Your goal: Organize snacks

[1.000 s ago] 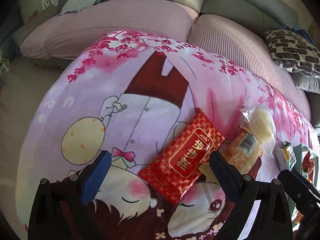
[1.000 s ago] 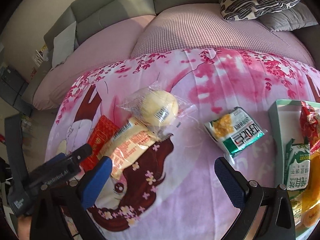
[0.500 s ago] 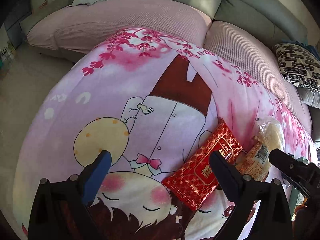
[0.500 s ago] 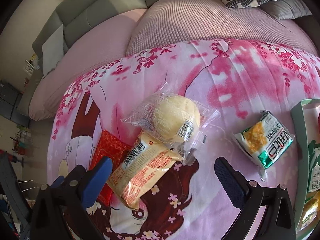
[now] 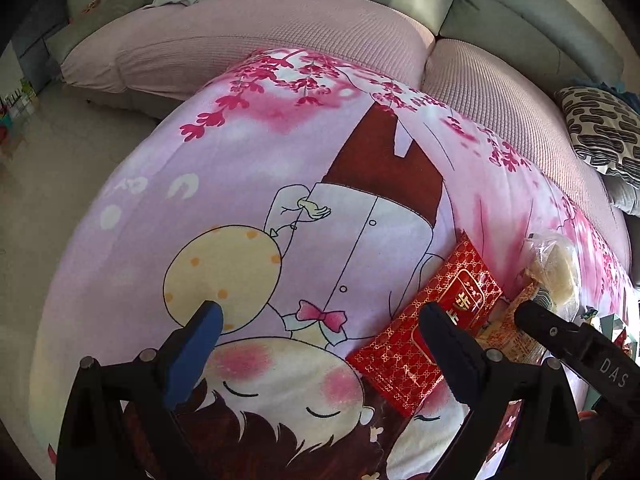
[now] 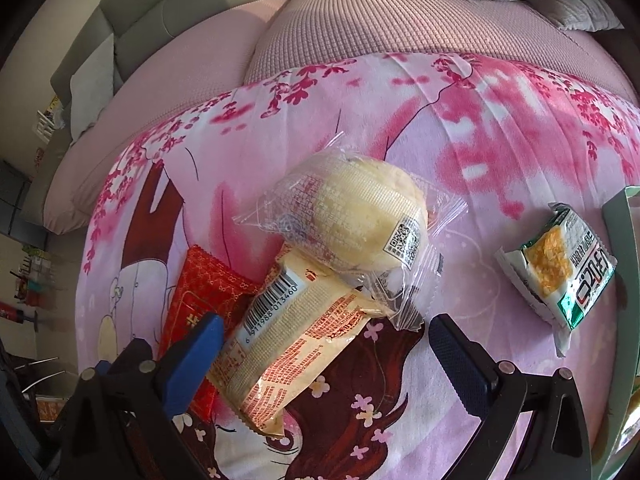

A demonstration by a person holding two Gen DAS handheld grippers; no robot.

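Snacks lie on a pink cartoon-print blanket (image 6: 500, 128). A round bun in a clear wrapper (image 6: 360, 216) rests on a long cream-and-orange snack pack (image 6: 296, 344). A red-and-gold packet (image 6: 200, 300) lies to its left, also in the left wrist view (image 5: 432, 328). A green-and-white packet (image 6: 560, 268) lies to the right. My right gripper (image 6: 324, 356) is open, its jaws either side of the long pack, just above it. My left gripper (image 5: 320, 340) is open and empty, left of the red packet.
A green box edge (image 6: 620, 240) with more snacks shows at the far right. A pink-covered sofa (image 5: 260, 44) with grey backrests lies behind the blanket. A patterned cushion (image 5: 604, 128) sits at the right. The floor (image 5: 48, 160) lies to the left.
My right gripper has moved forward and left toward the bun and the long pack, which now look larger. My left gripper has drifted left, so the red packet sits further right in its view.
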